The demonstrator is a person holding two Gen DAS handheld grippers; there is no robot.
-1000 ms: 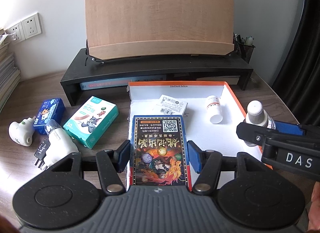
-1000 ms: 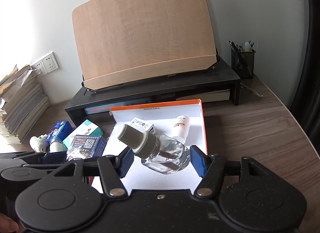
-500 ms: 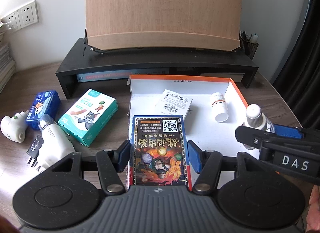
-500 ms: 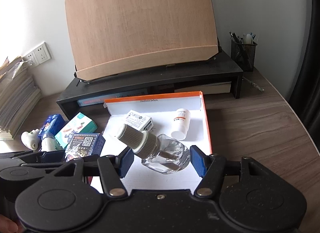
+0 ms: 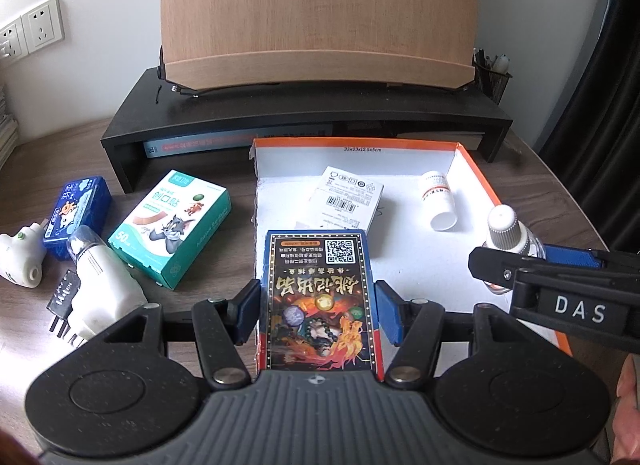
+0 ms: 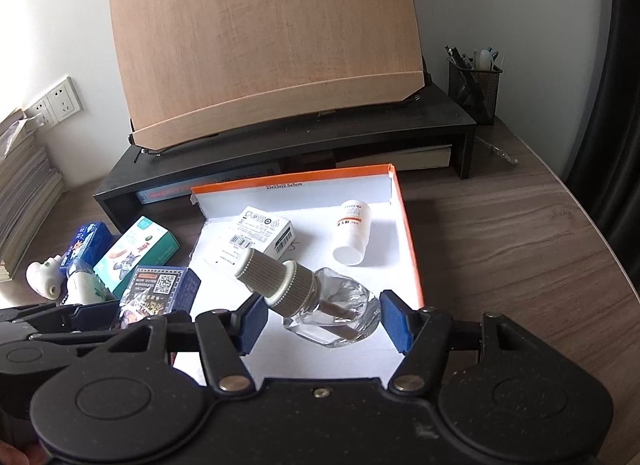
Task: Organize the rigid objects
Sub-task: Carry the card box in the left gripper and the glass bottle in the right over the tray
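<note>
So we've got both hands full over the shallow white cardboard tray with the orange rim [image 5: 476, 169]. Our left gripper [image 5: 318, 311] is clamped on a dark blue card box with fiery artwork and a QR code [image 5: 320, 297], its blue pads pressed to both long sides, held over the tray's near left corner. Our right gripper [image 6: 322, 319] is clamped on a small clear glass bottle with a ribbed grey cap [image 6: 316, 299], which sits tilted between the pads, cap leaning far-left, over the tray's near right part.

Already lying in the tray: a flat white carton with barcodes [image 5: 348, 195] toward the far middle, and a small white pill bottle with an orange label [image 5: 438, 199] on its side at the far right.

Left of the tray, on the brown wooden desk [image 6: 520, 249], we see a teal bandage box with cartoon cat art [image 5: 172, 223], a blue tissue pack [image 5: 78, 211], a white plug-in device with black prongs [image 5: 96, 289], and a small white rounded gadget [image 5: 20, 255] at the far left. A black monitor riser [image 5: 320, 113] with a wooden board [image 5: 320, 13] stands behind.
</note>
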